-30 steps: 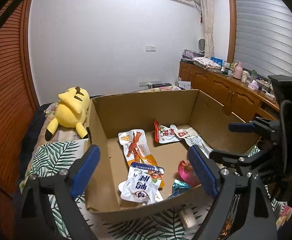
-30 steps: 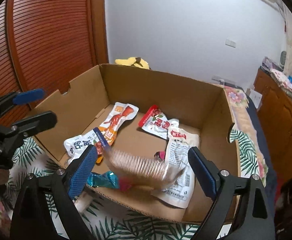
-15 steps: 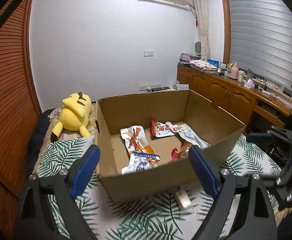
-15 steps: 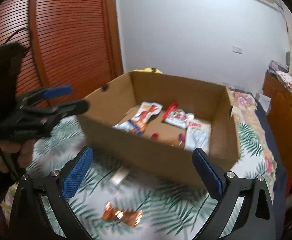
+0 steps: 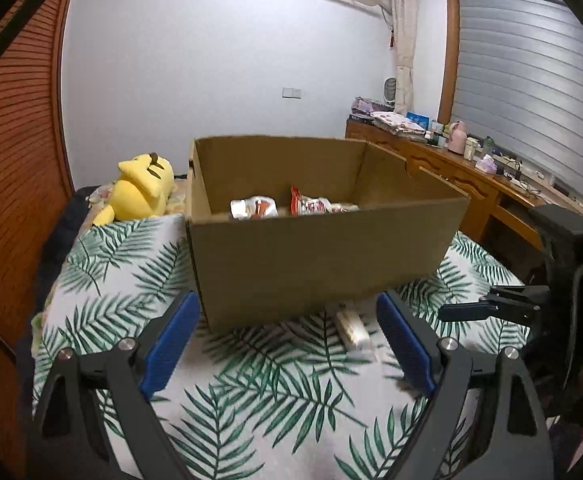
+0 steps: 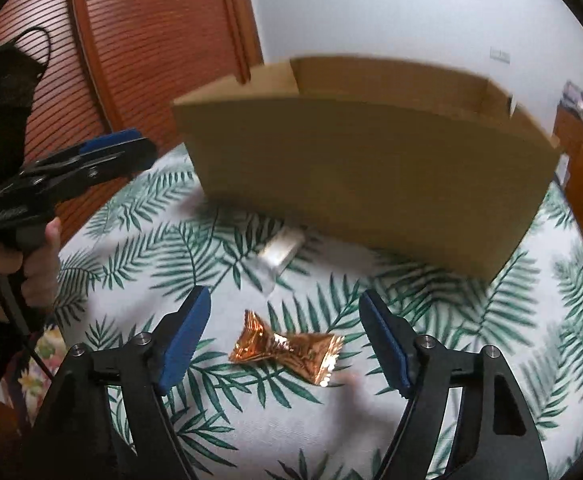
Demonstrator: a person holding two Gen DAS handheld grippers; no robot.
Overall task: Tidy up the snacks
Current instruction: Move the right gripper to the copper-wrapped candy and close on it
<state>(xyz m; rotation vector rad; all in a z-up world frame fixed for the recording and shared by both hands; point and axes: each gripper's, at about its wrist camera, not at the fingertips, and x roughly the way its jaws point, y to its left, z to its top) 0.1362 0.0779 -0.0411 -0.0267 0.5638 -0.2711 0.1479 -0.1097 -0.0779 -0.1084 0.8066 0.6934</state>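
Right claw [image 6: 285,334] spread wide, grasping nothing; just ahead, between its blue pads, a crinkled gold foil candy [image 6: 287,350] flat on the leaf-print bedspread [image 6: 491,320], long axis running across the gap, twisted ends toward each pad; clearly nearer this claw than the other; beyond it a small silvery packet [image 6: 281,250], blurred, beside the stiff cardboard box [image 6: 371,176]. Left claw [image 5: 287,340] likewise released, empty; same packet [image 5: 351,328] ahead and slightly right; glossy pouches [image 5: 283,208] inside the box; plush toy [image 5: 143,188] far left.
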